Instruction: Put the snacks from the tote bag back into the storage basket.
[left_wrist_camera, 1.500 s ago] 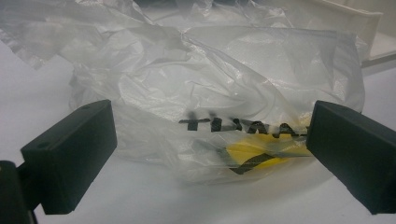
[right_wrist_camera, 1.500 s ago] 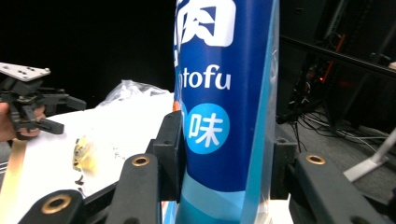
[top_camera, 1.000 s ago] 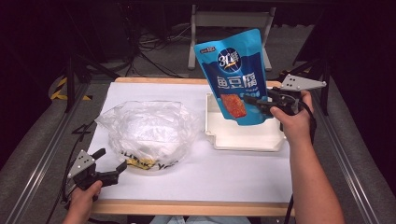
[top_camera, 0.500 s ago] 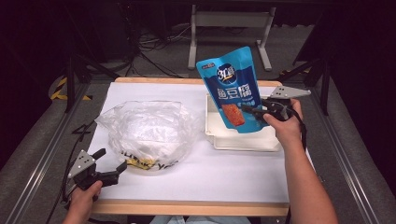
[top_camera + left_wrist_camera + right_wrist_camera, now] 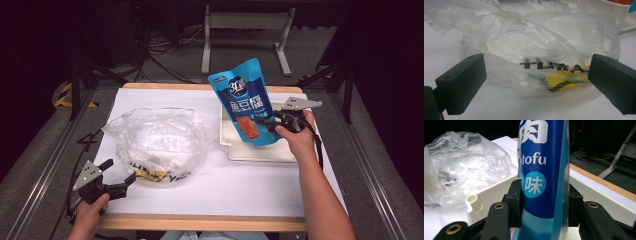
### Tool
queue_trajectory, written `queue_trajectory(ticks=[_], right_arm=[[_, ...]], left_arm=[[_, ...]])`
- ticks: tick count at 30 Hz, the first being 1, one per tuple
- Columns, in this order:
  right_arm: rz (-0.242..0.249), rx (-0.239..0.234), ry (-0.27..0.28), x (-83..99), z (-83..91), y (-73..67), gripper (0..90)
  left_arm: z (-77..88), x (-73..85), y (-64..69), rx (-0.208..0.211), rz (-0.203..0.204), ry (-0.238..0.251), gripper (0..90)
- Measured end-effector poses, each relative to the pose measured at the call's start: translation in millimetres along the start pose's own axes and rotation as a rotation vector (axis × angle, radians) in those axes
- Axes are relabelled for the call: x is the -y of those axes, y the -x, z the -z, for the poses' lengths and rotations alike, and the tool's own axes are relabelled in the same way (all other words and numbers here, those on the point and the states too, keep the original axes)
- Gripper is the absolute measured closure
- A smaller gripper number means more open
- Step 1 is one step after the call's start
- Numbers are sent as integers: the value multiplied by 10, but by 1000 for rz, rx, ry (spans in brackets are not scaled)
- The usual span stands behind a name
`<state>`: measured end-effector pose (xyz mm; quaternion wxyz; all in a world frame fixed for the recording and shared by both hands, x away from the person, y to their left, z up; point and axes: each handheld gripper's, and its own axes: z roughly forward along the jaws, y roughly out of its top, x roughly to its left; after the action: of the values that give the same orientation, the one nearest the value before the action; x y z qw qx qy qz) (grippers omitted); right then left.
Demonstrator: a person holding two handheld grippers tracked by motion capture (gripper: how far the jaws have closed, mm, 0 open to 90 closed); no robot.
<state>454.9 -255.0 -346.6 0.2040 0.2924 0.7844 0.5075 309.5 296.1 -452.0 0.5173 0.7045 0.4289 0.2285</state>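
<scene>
My right tongs (image 5: 264,121) are clamped on the lower edge of the blue fish-tofu snack pouch (image 5: 246,107), which stands nearly upright in the air above the white tray (image 5: 235,150) at the right side of the bench (image 5: 250,185). In the right gripper view the pads pinch the pouch (image 5: 541,170) from both sides near its bottom seam, with the tray wall (image 5: 494,190) just behind. I judge this pouch to be light, since it holds its shape when gripped low with the whole body standing above the grip. Its film looks glossy and probably slippery, and the filled middle is soft and puffy, so squeezing there could crush the contents or let it squirm out. The flat sealed margin is the stiffer place to hold, and that is where I have it; a grip this low does leave the top free to flop or swing if I move quickly. My left tongs (image 5: 117,176) stand open and empty near the front left corner, jaws apart, facing the crumpled clear plastic bag (image 5: 536,50) lying just ahead of them, not touching it as far as I can tell.
</scene>
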Motion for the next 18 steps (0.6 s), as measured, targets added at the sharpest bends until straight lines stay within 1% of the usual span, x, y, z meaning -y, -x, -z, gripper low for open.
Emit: queue_trajectory(ticks=[6,8,11,12,15,18], right_arm=[[16,0,-3,46,-45,-3,589],[19,8,-3,83,-48,2,589],[5,-2,10,126,-24,35,586],[7,-2,10,133,-13,41,584],[33,-9,0,165,18,51,575],[45,-4,-12,204,59,70,573]], left_arm=[[3,0,0,-1,1,0,25],[2,-1,-1,0,0,0,25],[-5,0,-1,-1,1,3,25],[-6,0,0,-2,0,2,25],[-11,0,4,-2,0,2,25],[-11,0,3,-3,0,3,24]])
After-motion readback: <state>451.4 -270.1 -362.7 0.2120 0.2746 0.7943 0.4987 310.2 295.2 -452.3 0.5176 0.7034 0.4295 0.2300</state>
